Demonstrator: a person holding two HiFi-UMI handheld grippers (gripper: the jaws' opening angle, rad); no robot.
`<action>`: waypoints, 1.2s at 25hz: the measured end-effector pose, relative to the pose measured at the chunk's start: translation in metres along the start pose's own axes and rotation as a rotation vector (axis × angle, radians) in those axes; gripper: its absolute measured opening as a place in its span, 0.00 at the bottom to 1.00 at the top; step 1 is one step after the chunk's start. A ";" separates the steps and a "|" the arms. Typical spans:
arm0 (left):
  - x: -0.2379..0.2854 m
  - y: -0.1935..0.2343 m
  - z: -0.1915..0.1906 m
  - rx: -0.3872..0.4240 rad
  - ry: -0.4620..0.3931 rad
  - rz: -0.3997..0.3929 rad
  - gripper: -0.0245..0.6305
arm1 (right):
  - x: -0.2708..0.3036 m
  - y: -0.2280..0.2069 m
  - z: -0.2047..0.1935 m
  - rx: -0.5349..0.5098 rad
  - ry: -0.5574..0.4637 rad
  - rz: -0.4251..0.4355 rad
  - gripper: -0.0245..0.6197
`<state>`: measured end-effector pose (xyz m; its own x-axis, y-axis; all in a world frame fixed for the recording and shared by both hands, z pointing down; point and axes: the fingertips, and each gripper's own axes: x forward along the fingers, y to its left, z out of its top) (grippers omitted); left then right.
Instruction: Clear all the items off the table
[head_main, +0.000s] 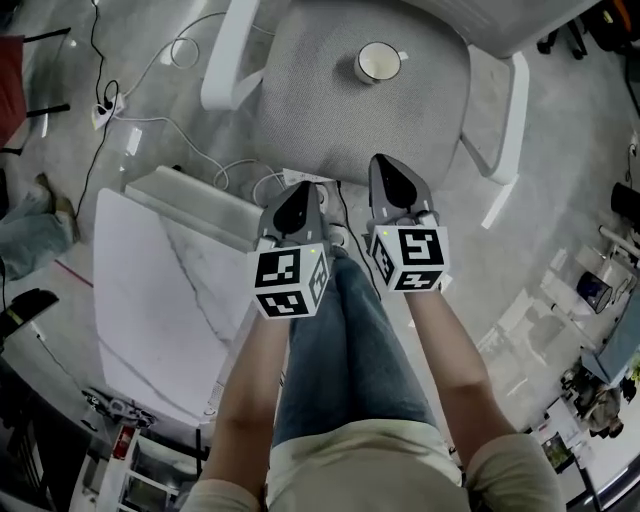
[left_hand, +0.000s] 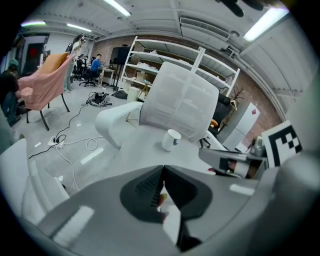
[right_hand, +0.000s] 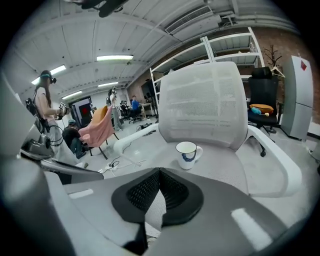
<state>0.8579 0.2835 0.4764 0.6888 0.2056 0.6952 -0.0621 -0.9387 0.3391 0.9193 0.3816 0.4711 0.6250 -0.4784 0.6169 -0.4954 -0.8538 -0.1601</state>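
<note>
Where things are hidden: the chair's (head_main: 330, 110) base is covered by its own seat in the head view, and its back is cropped at the top edge there; the table's (head_main: 160, 290) near corner is covered by the left forearm (head_main: 250, 400).
Hard to make out: coloured specks are seen through the slit below the left gripper's (left_hand: 163, 167) tips, too small to be named; the mug's (head_main: 378, 62) contents cannot be told; distant people (left_hand: 95, 65) are seen only as small figures.
Count: one mug, one chair with two white armrests (head_main: 228, 55), one table, two grippers, two marker cubes (head_main: 290, 282).
Mug, place: it is stood on the chair seat, near the back, well apart from the table and ahead of both grippers.
Mug, axis: it is upright, with the long axis vertical and the mouth up; the handle is turned to the right in the head view and in the right gripper view, where a blue mark is seen on its side.
Left gripper: the jaws are pressed together at the tips, with nothing gripped.
Right gripper (right_hand: 160, 171): the jaws are closed tip to tip, with nothing held.
Grippers, place: both are held side by side over the lap and aimed at the chair.
Floor: cables (head_main: 180, 130) are trailed beside the table.
</note>
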 end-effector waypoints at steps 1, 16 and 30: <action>-0.007 -0.003 0.000 0.003 -0.002 -0.002 0.05 | -0.008 0.006 0.003 -0.002 -0.004 0.012 0.04; -0.113 -0.025 0.024 0.025 -0.068 0.008 0.05 | -0.102 0.072 0.045 -0.074 -0.020 0.137 0.04; -0.194 -0.046 0.046 0.023 -0.091 0.035 0.05 | -0.184 0.099 0.100 -0.062 -0.040 0.190 0.04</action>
<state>0.7602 0.2741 0.2966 0.7491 0.1477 0.6458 -0.0713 -0.9512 0.3001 0.8158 0.3646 0.2649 0.5396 -0.6381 0.5493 -0.6421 -0.7339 -0.2218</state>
